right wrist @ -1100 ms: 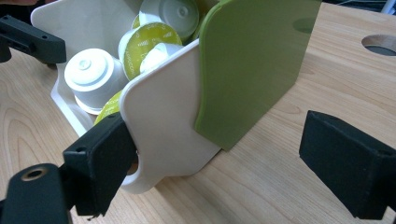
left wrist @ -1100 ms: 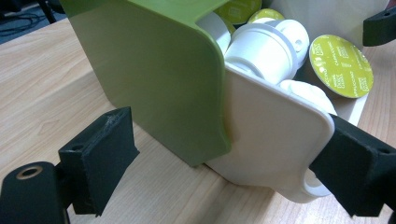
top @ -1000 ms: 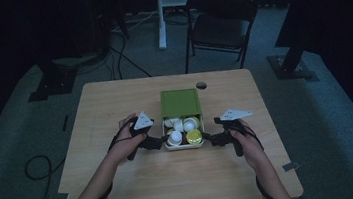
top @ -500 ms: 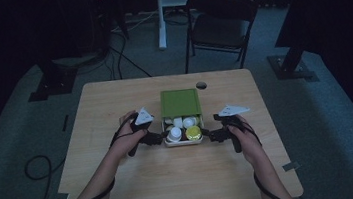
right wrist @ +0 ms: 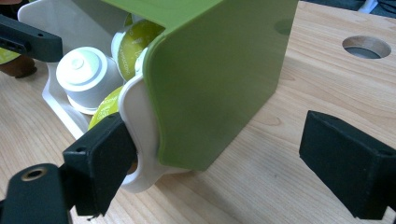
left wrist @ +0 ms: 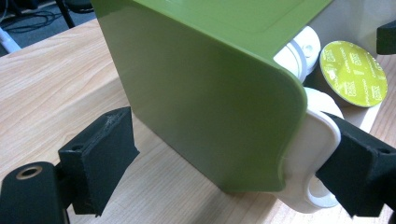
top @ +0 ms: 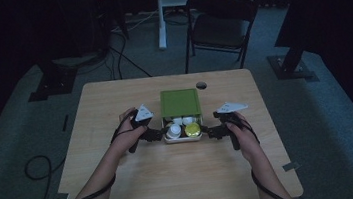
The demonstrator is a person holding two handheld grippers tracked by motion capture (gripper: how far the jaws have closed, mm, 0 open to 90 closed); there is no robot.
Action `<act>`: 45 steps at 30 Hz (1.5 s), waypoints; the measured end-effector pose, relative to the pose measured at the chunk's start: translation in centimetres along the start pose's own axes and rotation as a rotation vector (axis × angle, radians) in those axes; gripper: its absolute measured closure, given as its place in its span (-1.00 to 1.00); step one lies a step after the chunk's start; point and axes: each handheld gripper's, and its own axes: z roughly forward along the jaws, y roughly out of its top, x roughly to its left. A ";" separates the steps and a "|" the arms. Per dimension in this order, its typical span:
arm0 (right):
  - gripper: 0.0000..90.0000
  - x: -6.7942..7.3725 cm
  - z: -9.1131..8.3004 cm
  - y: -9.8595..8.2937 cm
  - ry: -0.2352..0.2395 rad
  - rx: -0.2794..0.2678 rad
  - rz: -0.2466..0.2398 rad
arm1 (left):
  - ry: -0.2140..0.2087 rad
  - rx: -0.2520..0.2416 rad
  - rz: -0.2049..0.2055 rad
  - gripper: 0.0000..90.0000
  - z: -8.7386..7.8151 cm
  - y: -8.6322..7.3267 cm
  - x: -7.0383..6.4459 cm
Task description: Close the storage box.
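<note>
A green box stands mid-table with a white tray drawn partly out of its near end. In the tray lie a white capsule and a yellow-green capsule. My left gripper is open at the tray's left front corner. In the left gripper view, the left gripper straddles the box corner and its right jaw touches the tray's white tab. My right gripper is open at the right front corner. In the right gripper view, the right gripper has its left jaw against the other tab.
A round cable hole sits in the wooden table just behind the box on the right. A black chair and a white desk leg stand beyond the far edge. Cables trail on the floor at left.
Both grippers have moved slightly away from the person and closed in on the tray's front corners. The tray looks pushed a little further into the box.
</note>
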 end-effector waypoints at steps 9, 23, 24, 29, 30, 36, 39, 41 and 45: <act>-0.77 -0.1 0.2 0.2 -0.021 -0.002 0.008 | 0.012 0.014 0.009 -0.75 0.2 0.4 0.2; -0.79 0.0 0.6 0.4 -0.073 -0.005 0.073 | 0.046 0.015 -0.008 -0.76 0.5 0.8 0.6; -0.79 0.0 0.6 0.4 -0.079 -0.003 0.073 | 0.049 0.014 -0.005 -0.76 0.6 0.8 0.6; -0.78 0.1 0.6 0.4 -0.088 -0.006 0.087 | 0.054 0.011 -0.019 -0.77 0.6 0.8 0.6; -0.78 0.1 0.6 0.3 -0.086 -0.008 0.086 | 0.054 0.010 -0.022 -0.76 0.6 0.8 0.6; -0.78 0.3 0.4 0.0 -0.061 -0.022 0.079 | 0.017 -0.027 -0.073 -0.67 0.0 1.0 0.0; -0.78 0.4 0.3 0.1 -0.052 -0.032 0.078 | -0.006 -0.012 -0.085 -0.68 -0.3 1.0 -0.3; -0.78 0.5 0.3 0.1 -0.049 -0.042 0.085 | 0.004 -0.009 -0.078 -0.68 -0.4 0.9 -0.4; -0.78 0.5 0.2 0.2 -0.046 -0.052 0.098 | 0.013 -0.031 -0.090 -0.68 -0.6 0.7 -0.5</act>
